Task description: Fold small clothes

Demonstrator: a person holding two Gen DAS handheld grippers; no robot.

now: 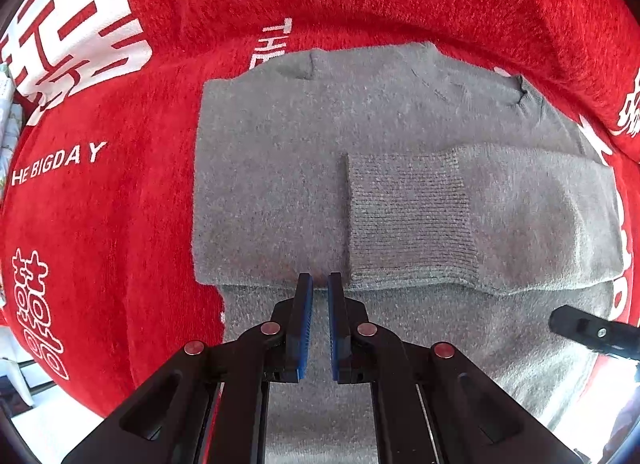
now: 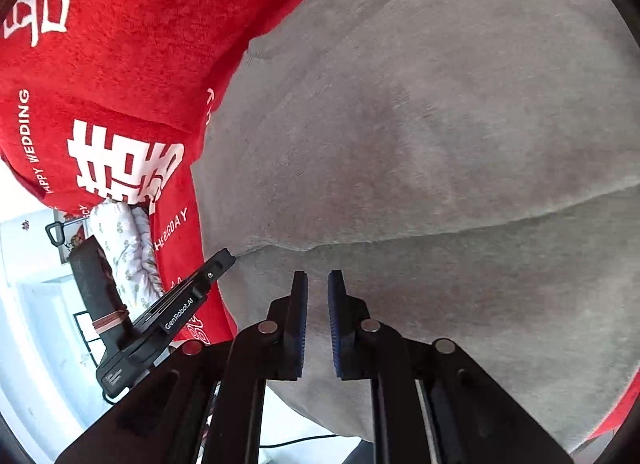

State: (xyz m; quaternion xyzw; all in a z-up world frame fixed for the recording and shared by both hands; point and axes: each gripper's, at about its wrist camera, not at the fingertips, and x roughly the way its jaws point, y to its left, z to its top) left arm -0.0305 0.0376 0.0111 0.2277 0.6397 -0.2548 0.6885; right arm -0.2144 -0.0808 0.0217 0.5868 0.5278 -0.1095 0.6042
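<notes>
A small grey knit sweater (image 1: 280, 167) lies flat on a red cloth, with one sleeve and its ribbed cuff (image 1: 408, 219) folded across the body. My left gripper (image 1: 320, 284) hovers over the sweater's lower part, just in front of the folded sleeve's edge, its jaws a narrow gap apart and empty. My right gripper (image 2: 318, 284) hangs over the same sweater (image 2: 420, 123) near a fold line, its jaws also a narrow gap apart with nothing between them. The right gripper's tip shows at the right edge of the left wrist view (image 1: 592, 330). The left gripper's fingertips (image 2: 220, 260) show in the right wrist view.
The red cloth (image 1: 132, 191) with white characters and lettering covers the work surface and drapes over its edge (image 2: 120, 63). A white patterned bundle (image 2: 128, 248) and a bright room lie beyond the cloth's edge on the left.
</notes>
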